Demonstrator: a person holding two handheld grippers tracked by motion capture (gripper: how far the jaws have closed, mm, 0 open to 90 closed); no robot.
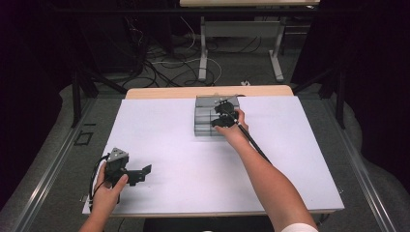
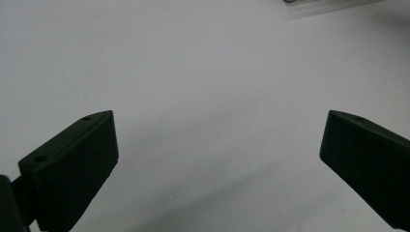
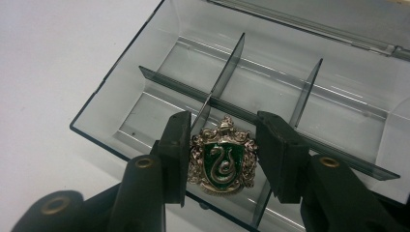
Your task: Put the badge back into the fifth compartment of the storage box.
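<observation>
A metal crest badge point(image 3: 223, 160) with a silver snake on a green shield sits between the pads of my right gripper point(image 3: 223, 157), which is shut on it. The badge hangs over the near edge of a clear grey compartment box point(image 3: 145, 104) with thin dividers; the compartments in sight hold nothing. From the high view, my right gripper point(image 1: 223, 116) is over that box point(image 1: 205, 113) at the far middle of the table. My left gripper point(image 1: 140, 173) rests near the front left corner, and its jaws point(image 2: 217, 154) stand wide open over bare white surface.
A white sheet point(image 1: 169, 159) covers the table, with a strip of wooden top point(image 1: 159, 93) showing along the far edge. The box lid point(image 3: 338, 19) lies open at the back. Cables and table legs point(image 1: 203, 53) crowd the floor beyond.
</observation>
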